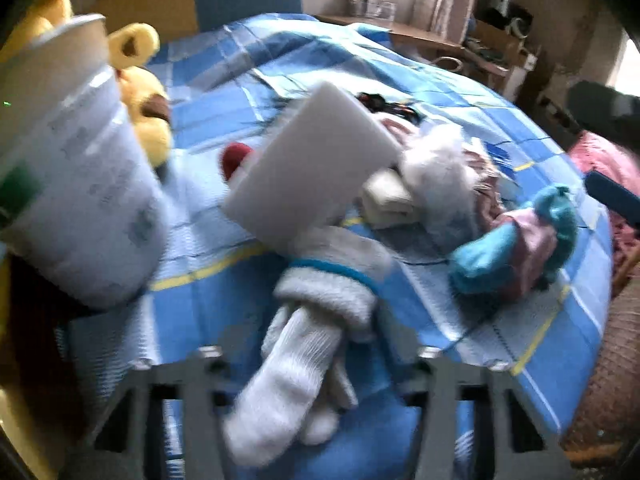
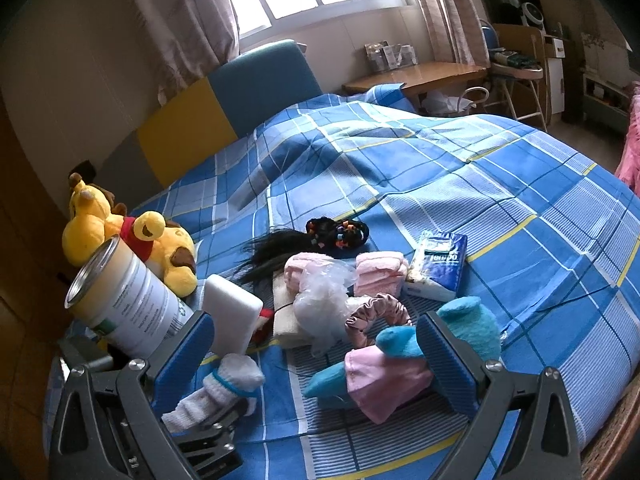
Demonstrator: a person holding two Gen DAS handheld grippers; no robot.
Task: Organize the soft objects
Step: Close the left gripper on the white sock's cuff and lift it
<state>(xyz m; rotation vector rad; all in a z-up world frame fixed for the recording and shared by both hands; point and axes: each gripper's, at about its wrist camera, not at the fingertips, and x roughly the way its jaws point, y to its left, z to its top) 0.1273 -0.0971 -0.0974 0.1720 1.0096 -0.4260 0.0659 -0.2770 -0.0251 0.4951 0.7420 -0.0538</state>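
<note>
Left wrist view, blurred: the left gripper (image 1: 308,364) clamps a white sock (image 1: 288,376) at six o'clock; its fingertips are hidden under the fabric. One can (image 1: 76,184) at nine.

Right wrist view: the right gripper (image 2: 320,352) gapes wide over one pink-and-teal sock (image 2: 384,376); two pink towels (image 2: 380,272) at twelve.

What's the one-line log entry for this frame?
left gripper: shut on sock | right gripper: open, over bed | can: upright
</note>
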